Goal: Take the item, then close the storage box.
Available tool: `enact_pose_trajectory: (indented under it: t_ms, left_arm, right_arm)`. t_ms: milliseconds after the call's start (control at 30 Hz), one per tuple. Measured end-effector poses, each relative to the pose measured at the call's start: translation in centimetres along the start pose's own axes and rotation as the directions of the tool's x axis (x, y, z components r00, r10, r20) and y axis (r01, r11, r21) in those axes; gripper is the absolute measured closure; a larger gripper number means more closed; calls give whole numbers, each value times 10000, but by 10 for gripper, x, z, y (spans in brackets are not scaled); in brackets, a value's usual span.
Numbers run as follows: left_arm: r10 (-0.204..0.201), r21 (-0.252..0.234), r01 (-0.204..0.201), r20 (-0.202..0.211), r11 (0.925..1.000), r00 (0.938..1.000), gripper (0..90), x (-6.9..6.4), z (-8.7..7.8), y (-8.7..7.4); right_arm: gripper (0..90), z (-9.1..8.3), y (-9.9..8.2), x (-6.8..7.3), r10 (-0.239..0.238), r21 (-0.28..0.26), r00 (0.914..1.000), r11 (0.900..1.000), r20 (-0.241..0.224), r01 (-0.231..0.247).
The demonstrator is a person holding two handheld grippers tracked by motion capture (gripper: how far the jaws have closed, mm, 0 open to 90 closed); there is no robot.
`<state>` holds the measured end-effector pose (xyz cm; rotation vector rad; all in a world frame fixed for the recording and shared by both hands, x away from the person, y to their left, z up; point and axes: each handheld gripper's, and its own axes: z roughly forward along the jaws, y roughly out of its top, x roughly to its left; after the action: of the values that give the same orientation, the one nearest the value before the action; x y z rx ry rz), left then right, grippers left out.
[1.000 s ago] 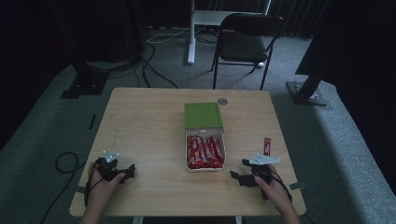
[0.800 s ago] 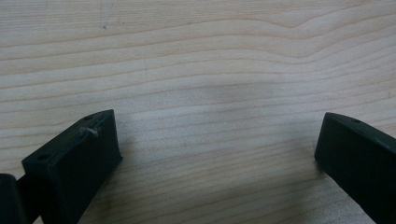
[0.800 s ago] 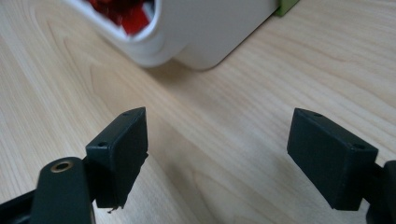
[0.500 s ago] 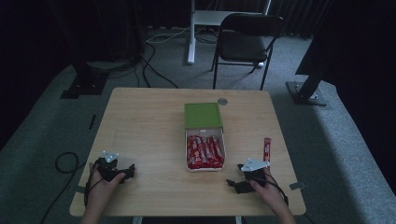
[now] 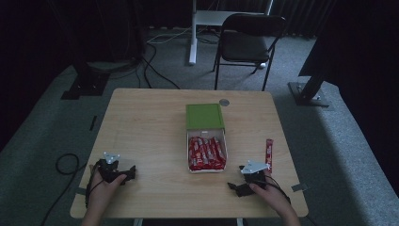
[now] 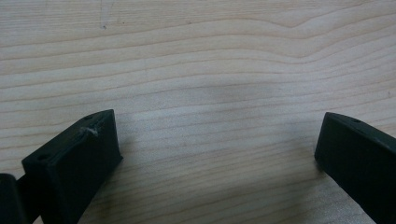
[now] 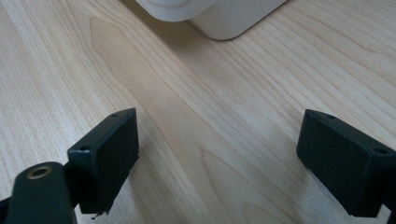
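High view puts both hands at the near edge of the light wooden counter (image 5: 141, 132). The left gripper (image 5: 129, 172) rests near the front left corner, and the left gripper view shows its jaws spread wide over bare wood with nothing between them. The right gripper (image 5: 234, 187) sits near the front right, just in front of the white rectangular tray packed with red-wrapped candy bars (image 5: 207, 154); its jaws have just been opening, and the right gripper view shows them wide apart, empty, with a rounded corner of that tray (image 7: 224, 23) ahead.

A single red-wrapped candy bar (image 5: 269, 153) lies loose on the counter, just beyond the right hand and to the tray's right, clear of the tray wall. It looks like the thing being handled, probably just set down. If it is to be picked up again, the jaws should come down across its narrow width, low and level, since a thin wrapper slides easily on smooth wood.

Open wood lies all around the loose bar, though the right counter edge is near, so any push should go inward. Behind the tray, touching it, sits a green square lid or box (image 5: 203, 116), with a small round grey disc (image 5: 224, 101) near the far edge. Left half of the counter is free for moving.
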<state>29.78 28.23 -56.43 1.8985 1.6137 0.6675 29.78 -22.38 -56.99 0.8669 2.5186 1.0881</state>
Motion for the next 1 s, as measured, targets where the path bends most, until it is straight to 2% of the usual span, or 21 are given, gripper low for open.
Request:
enact_pose_trajectory:
  t_ms: [333,433,500,600,633,700,733,767,900,933,1000]
  left_arm:
    - [-3,8,3,-4,10000,10000,5,0,0,0]
    - [341,-19,-341,309,9994,9989,7,-1,1,1]
    - [814,-44,-813,691,9967,9943,6,-3,1,1]
    - [1414,-351,-1387,886,9897,9860,7,-10,-2,5]
    - [1431,-509,-1389,933,9890,9853,6,-12,-3,6]
    - [1301,-848,-1196,1316,9892,9827,6,-15,-8,10]
    - [1276,-982,-1130,1571,9887,9793,7,-17,-10,13]
    - [1329,-969,-1184,1603,9882,9781,7,-18,-12,15]
    - [1936,-913,-1818,1449,9791,9703,7,-25,-14,17]
    - [2101,-946,-1976,1476,9757,9665,6,-27,-13,17]
    - [2197,-895,-2075,1609,9741,9622,6,-31,-11,16]
  right_arm:
    - [109,1,1,0,-4,27,10000,10000,-3,4]
    - [140,1,1,-1,115,-31,9999,9999,86,-115]
    - [136,1,2,-1,227,-78,9997,9997,89,-227]
    - [138,0,2,-1,249,-66,9997,9997,-14,-249]
    - [138,-1,3,-1,286,-93,9996,9995,-4,-286]
    - [138,-4,6,-1,296,-259,9996,9992,13,-295]
    - [138,-5,7,-2,344,-325,9994,9989,11,-343]
    - [138,-8,8,-3,403,-477,9992,9981,52,-400]
    - [133,-14,12,-7,447,-680,9987,9968,258,-429]
    - [133,-15,13,-8,466,-692,9985,9966,277,-446]
    - [140,-18,15,-10,532,-794,9978,9956,408,-499]
